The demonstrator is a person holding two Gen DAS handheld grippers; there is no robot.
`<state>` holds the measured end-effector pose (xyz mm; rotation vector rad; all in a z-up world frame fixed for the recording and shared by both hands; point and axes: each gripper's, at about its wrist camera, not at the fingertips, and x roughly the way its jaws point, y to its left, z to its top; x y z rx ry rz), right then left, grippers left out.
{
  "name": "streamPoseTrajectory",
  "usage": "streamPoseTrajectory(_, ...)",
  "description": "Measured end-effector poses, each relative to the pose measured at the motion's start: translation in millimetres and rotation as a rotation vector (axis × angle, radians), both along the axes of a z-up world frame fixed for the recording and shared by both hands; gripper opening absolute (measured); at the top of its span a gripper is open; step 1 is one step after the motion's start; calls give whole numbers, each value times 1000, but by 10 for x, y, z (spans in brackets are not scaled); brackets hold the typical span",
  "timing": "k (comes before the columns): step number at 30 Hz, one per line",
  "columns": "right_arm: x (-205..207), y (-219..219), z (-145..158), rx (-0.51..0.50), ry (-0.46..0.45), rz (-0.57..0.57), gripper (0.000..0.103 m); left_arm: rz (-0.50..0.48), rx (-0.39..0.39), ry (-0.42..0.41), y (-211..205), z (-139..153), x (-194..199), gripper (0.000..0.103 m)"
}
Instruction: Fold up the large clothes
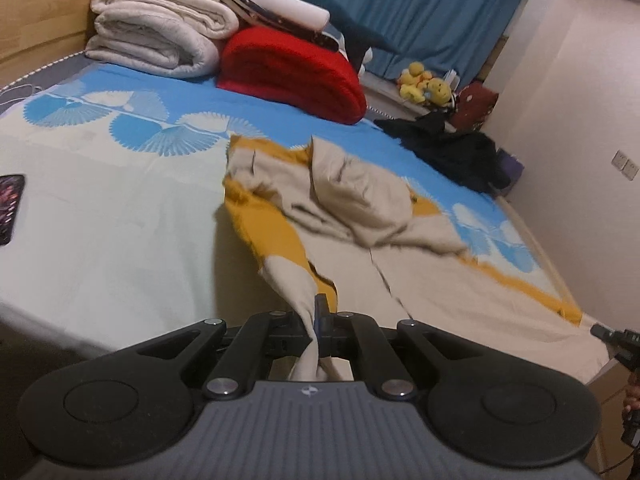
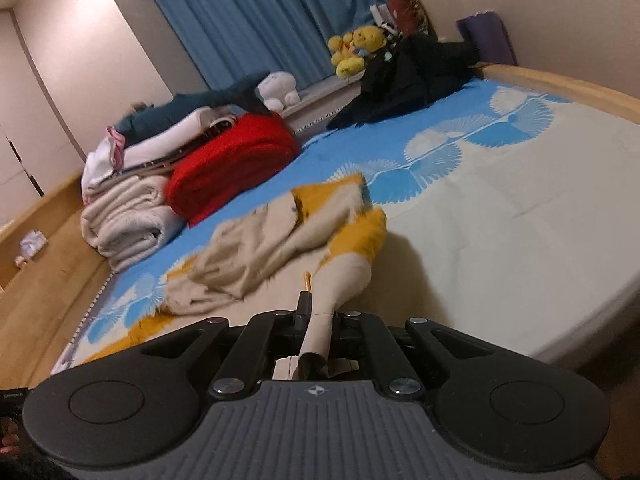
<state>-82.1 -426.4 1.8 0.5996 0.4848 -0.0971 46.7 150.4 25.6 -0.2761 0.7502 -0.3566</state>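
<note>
A large beige and mustard-yellow garment (image 1: 352, 208) lies crumpled on the bed; it also shows in the right wrist view (image 2: 260, 248). My left gripper (image 1: 318, 320) is shut on a twisted beige corner of it at the bed's near edge. My right gripper (image 2: 318, 320) is shut on another beige corner of the same garment. The cloth stretches from each gripper up to the bunched middle. The other gripper's tip (image 1: 612, 340) shows at the right edge of the left wrist view.
The bed has a pale and blue fan-patterned sheet (image 1: 120, 200). Folded beige blankets (image 1: 160, 36), a red folded blanket (image 1: 292, 76) and a dark clothes pile (image 1: 452, 148) lie at the far side. A phone (image 1: 10, 208) lies at the left. Yellow plush toys (image 2: 356, 48) sit by the blue curtain.
</note>
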Motion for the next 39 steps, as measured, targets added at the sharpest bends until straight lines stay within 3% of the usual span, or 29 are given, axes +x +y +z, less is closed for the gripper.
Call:
streamPoseTrajectory(6, -544, -21, 197, 2, -20, -48, 3, 33, -30, 23, 236, 115, -321, 2)
streamPoseTrajectory(10, -409, -26, 231, -8, -24, -55, 3, 47, -35, 13, 242, 138, -241, 2)
streamPoseTrajectory(15, 55, -90, 320, -20, -25, -54, 3, 50, -48, -22, 202, 245, 131, 2)
streamPoseTrajectory(22, 1179, -271, 588, -54, -25, -42, 3, 78, -19, -45, 88, 398, 1080, 2)
streamPoseTrajectory(29, 2642, -557, 416, -86, 61, -59, 3, 104, 21, -28, -207, 353, 2418, 2)
streamPoseTrajectory(33, 3531, -702, 169, -81, 119, -76, 3, 139, 33, 27, -352, 123, 3313, 2)
streamPoseTrajectory(39, 4682, -896, -446, -46, 250, -111, 3, 223, -8, 214, -411, -660, 4521, 3)
